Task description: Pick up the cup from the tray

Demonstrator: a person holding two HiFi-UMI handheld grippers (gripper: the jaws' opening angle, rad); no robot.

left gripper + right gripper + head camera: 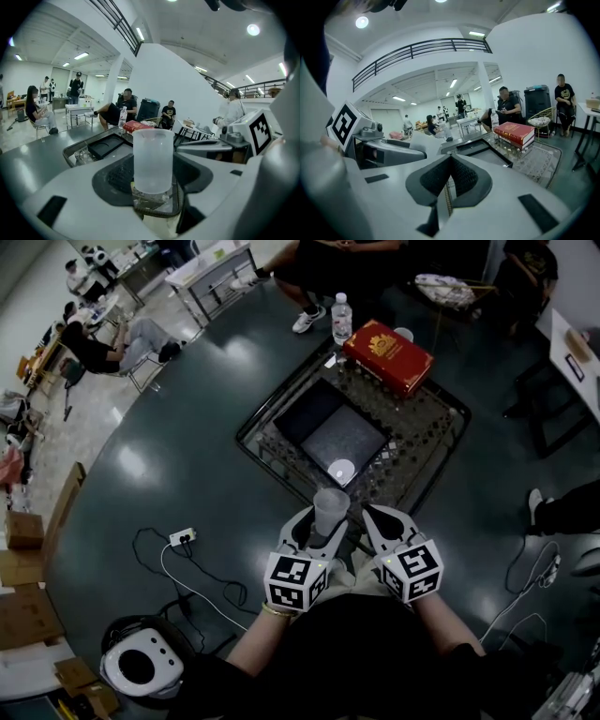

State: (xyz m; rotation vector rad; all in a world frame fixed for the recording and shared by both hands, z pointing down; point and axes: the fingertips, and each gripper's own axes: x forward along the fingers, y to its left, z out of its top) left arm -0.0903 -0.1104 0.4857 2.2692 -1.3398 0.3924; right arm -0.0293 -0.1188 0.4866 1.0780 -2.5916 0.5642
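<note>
A frosted translucent cup (330,511) stands upright between the jaws of my left gripper (325,526), which is shut on it; in the left gripper view the cup (153,161) fills the middle, held above the table edge. My right gripper (375,521) sits just right of the cup with its jaws pressed together and nothing between them (449,180). The dark tray (333,432) lies on the glass table ahead, with a small white disc (340,469) on it.
A red book (387,355) and a water bottle (341,319) sit at the glass table's (441,437) far end. Cables and a power strip (182,536) lie on the floor at left. People sit around the room.
</note>
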